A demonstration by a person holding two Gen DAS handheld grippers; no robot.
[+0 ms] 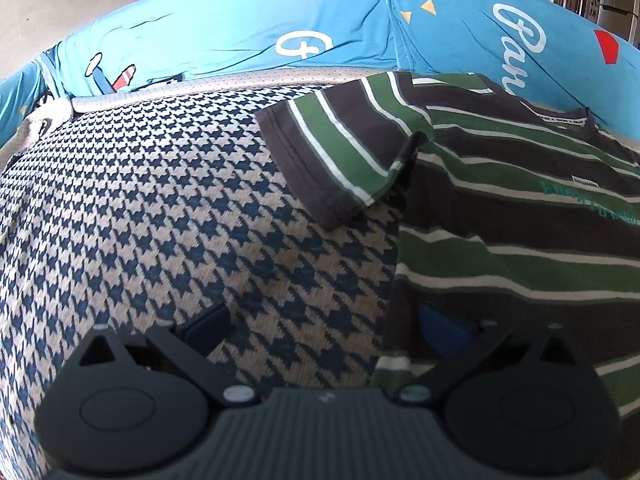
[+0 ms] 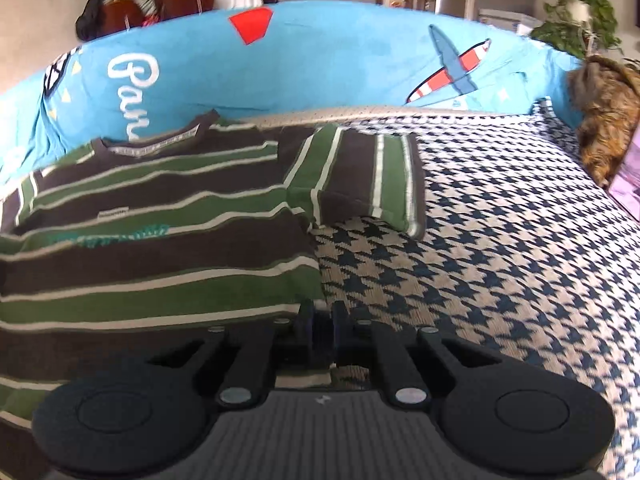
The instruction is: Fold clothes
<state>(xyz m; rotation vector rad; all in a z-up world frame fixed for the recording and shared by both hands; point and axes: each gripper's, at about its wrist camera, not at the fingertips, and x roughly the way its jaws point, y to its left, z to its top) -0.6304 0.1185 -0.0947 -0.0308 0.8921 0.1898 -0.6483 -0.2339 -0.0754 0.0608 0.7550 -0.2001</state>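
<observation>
Left wrist view showed the striped T-shirt (image 1: pixel 500 200) lying flat on the houndstooth cover (image 1: pixel 160 200), one sleeve (image 1: pixel 340 152) spread outward, blue cushions (image 1: pixel 240 32) behind. The left tongs (image 1: pixel 324 328) stood spread, one finger over the shirt's side edge, nothing pinched. The right tongs (image 2: pixel 322 332) were pressed together at the opposite side edge; whether cloth was caught between them could not be told. The knit fabric likely handles light, soft and limp; grip it at seams or hem.

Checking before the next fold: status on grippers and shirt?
Left hand-held gripper open at the striped shirt side edge. Right hand-held gripper shut at the opposite edge. Shirt flat, sleeves out. Nothing in the way.
</observation>
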